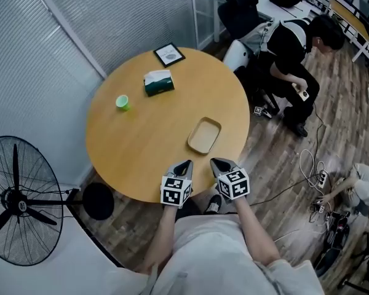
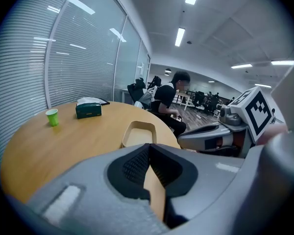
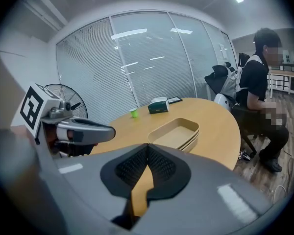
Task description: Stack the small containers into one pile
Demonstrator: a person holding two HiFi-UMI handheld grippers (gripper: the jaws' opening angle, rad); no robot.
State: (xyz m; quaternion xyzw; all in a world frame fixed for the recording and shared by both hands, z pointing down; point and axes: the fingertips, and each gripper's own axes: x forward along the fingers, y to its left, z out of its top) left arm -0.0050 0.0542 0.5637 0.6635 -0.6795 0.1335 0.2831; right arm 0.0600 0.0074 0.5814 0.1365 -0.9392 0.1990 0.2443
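Note:
A pile of tan shallow containers [image 1: 204, 135] sits on the round wooden table [image 1: 141, 152], near its front right part. It shows as one nested stack of containers [image 3: 176, 133] in the right gripper view and as a tan container [image 2: 138, 133] in the left one. My left gripper [image 1: 183, 166] and right gripper [image 1: 221, 163] hover side by side at the table's near edge, just short of the pile. Both are shut and hold nothing.
A small green cup [image 1: 122, 102] stands at the table's left, a dark green tissue box [image 1: 158, 82] and a black framed card [image 1: 170, 55] at the back. A standing fan [image 1: 18, 204] is on the floor at left. A seated person [image 1: 295, 60] is beyond the table at right, cables [image 1: 313, 177] on the floor.

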